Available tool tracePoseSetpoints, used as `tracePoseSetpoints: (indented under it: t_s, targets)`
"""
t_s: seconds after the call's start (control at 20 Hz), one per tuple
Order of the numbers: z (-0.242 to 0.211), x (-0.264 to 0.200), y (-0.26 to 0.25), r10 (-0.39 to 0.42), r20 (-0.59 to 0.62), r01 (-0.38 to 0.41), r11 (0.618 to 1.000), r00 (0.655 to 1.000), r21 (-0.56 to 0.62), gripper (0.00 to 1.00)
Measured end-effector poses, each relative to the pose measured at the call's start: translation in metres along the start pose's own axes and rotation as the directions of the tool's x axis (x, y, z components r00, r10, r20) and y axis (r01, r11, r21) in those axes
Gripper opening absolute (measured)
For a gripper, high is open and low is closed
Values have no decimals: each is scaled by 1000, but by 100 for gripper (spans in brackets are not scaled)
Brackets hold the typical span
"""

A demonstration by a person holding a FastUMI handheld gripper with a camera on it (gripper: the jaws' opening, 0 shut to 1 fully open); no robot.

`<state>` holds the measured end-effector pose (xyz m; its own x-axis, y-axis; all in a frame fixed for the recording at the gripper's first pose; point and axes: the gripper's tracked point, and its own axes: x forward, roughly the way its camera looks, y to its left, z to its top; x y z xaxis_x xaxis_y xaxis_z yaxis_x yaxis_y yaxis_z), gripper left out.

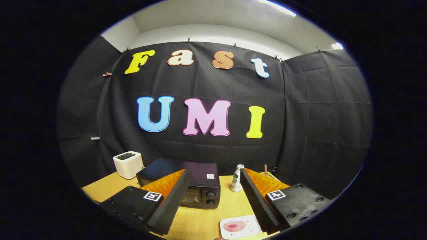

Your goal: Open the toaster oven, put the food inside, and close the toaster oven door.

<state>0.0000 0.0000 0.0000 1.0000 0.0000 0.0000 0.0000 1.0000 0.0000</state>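
A black toaster oven [196, 181] stands on the wooden table [203, 223], its door shut and two knobs on its right side. It sits beyond my fingers, partly hidden behind the left finger [171, 200]. My gripper [213, 173] is open, held above the table, with nothing between its fingers. A white square plate [239, 227] with a pink round piece of food lies on the table close below, just beside the right finger [257, 200].
A white pop-up toaster [128, 164] stands at the back left of the table. A small white bottle [237, 178] stands right of the oven, with a thin brown stick [265, 169] behind the right finger.
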Motion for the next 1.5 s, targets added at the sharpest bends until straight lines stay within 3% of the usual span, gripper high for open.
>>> tracePoseSetpoints:
  t_s: [0.8,1.5]
  targets:
    - [-13,1,-1,-4,-48,4,1000,999,13,98]
    - [-22,22,38,33,-76,-31,999,997,19,98]
